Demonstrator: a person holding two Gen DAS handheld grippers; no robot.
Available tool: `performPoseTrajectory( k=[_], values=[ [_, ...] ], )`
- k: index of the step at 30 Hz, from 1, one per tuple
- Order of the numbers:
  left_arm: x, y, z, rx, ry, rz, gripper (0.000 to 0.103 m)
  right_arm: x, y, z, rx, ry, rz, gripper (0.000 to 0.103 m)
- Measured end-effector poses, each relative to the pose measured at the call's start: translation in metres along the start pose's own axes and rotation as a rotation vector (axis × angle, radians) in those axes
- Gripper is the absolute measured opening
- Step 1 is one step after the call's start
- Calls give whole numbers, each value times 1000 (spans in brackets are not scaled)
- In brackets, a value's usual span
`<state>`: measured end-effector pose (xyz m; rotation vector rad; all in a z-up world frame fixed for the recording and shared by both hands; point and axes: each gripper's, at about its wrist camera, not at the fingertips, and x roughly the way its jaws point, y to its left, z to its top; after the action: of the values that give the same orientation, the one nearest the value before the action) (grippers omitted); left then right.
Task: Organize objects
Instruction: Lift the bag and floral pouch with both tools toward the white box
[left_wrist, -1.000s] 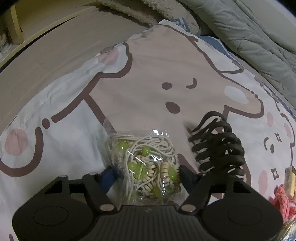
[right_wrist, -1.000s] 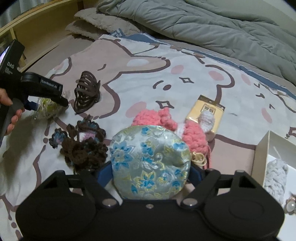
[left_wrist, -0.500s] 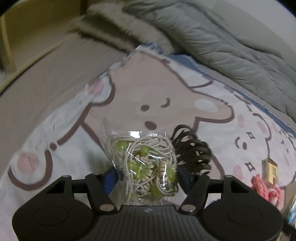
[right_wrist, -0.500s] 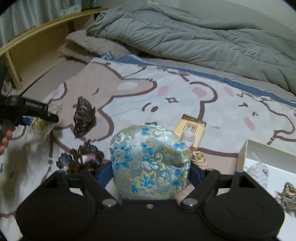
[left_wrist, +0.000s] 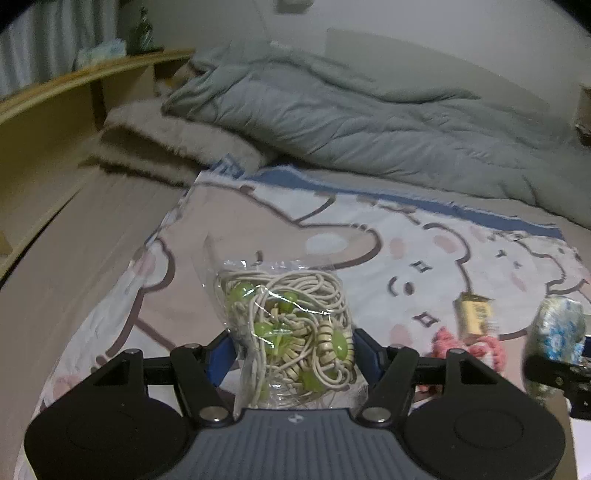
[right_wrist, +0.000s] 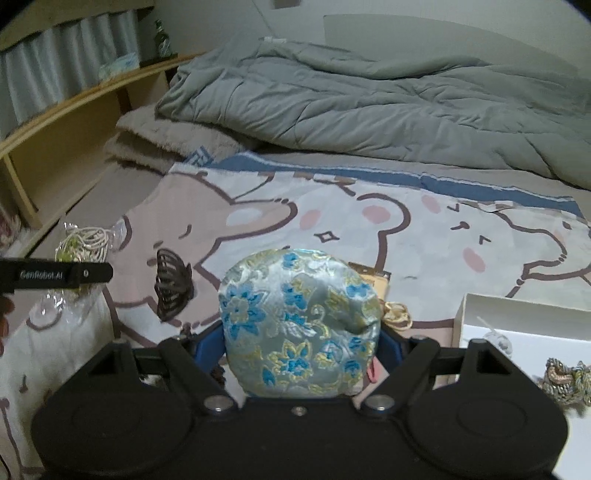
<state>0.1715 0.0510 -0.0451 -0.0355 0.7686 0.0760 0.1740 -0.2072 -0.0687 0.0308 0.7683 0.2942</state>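
My left gripper (left_wrist: 291, 347) is shut on a clear plastic bag of cream cord and green beads (left_wrist: 291, 325), held up above the cartoon-print blanket (left_wrist: 258, 221). The bag also shows at the left of the right wrist view (right_wrist: 83, 247). My right gripper (right_wrist: 301, 339) is shut on a silver-blue floral brocade pouch (right_wrist: 299, 325), lifted over the blanket; the pouch shows at the right of the left wrist view (left_wrist: 557, 332). A white box (right_wrist: 524, 332) with trinkets lies at the right.
A dark brown claw hair clip (right_wrist: 171, 288) lies on the blanket. A yellow packet (left_wrist: 474, 317) and a pink crochet piece (left_wrist: 465, 343) lie right of centre. A grey duvet (right_wrist: 369, 103) is heaped at the back, a wooden shelf (right_wrist: 74, 122) at the left.
Both grippers have risen and tilted up with their loads, so the duvet and wall now show. The hair clip has dropped out of the left wrist view.
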Motion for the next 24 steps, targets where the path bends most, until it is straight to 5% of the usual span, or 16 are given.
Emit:
performPoseTrajectory(
  k=[24],
  values=[
    [-48, -52, -8, 82, -66, -54, 67, -55, -4, 6, 54, -97, -122, 83]
  ],
)
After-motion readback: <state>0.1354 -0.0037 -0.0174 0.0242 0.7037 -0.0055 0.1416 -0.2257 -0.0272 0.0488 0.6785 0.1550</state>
